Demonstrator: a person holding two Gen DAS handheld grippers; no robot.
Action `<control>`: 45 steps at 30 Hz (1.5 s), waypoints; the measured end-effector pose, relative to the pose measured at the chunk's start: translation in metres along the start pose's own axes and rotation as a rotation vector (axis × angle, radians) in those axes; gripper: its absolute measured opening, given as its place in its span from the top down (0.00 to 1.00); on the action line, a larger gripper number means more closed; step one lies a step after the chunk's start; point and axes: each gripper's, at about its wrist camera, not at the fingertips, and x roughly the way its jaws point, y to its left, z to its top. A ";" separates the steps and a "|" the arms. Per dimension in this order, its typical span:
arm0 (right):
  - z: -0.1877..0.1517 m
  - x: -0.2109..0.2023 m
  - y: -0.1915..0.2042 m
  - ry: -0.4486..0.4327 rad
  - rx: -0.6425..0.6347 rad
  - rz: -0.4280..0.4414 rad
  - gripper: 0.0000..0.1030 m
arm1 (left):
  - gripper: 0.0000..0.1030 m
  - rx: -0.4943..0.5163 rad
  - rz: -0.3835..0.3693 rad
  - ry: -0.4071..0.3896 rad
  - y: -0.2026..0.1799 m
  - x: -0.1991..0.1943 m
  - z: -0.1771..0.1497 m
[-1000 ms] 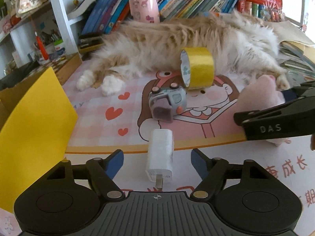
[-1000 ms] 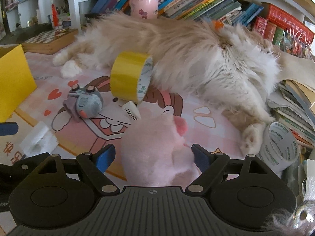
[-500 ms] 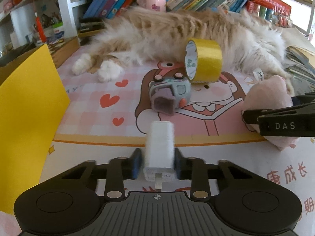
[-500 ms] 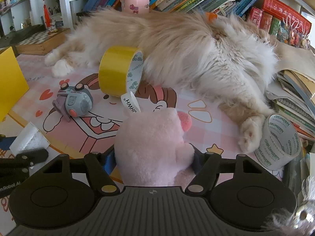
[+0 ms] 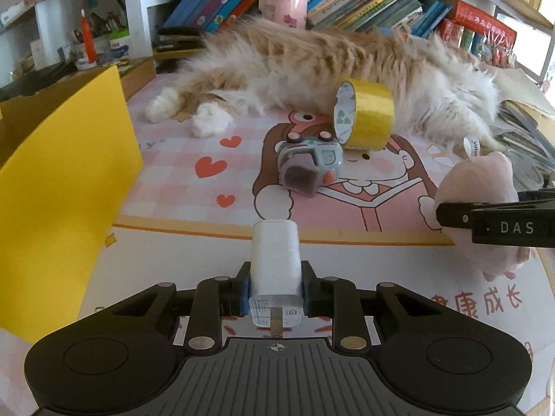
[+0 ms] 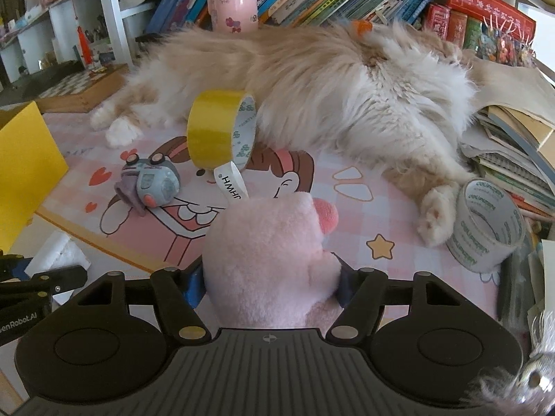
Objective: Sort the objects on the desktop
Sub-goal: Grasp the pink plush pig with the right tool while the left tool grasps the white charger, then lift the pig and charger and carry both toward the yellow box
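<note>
My left gripper (image 5: 275,289) is shut on a white USB charger plug (image 5: 275,263), prongs toward the camera, low over the desk mat. My right gripper (image 6: 270,282) is shut on a pink plush toy (image 6: 267,260) with a white tag; the toy also shows at the right of the left wrist view (image 5: 475,187). A grey toy car (image 5: 310,168) lies on its side mid-mat, also in the right wrist view (image 6: 151,182). A yellow tape roll (image 5: 364,118) stands on edge against the cat, also in the right wrist view (image 6: 222,131).
A long-haired cat (image 6: 329,93) lies across the back of the mat. A yellow box (image 5: 59,187) stands at the left. A clear tape roll (image 6: 485,228) sits at the right by stacked books (image 6: 513,152). A pink cup (image 6: 232,1) and bookshelves stand behind.
Both grippers went from open to shut: the left closed on the charger plug, the right on the pink plush. Both cameras have risen and moved slightly forward.
</note>
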 end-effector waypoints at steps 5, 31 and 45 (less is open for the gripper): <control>-0.006 -0.011 0.004 -0.006 0.001 0.014 0.37 | 0.75 0.001 0.003 -0.020 0.002 -0.016 -0.004; -0.065 -0.080 0.030 -0.003 0.018 0.084 0.37 | 0.75 -0.145 -0.124 -0.076 0.014 -0.093 -0.037; -0.078 -0.125 0.064 -0.045 0.078 0.072 0.36 | 0.75 -0.171 -0.215 -0.103 0.049 -0.125 -0.049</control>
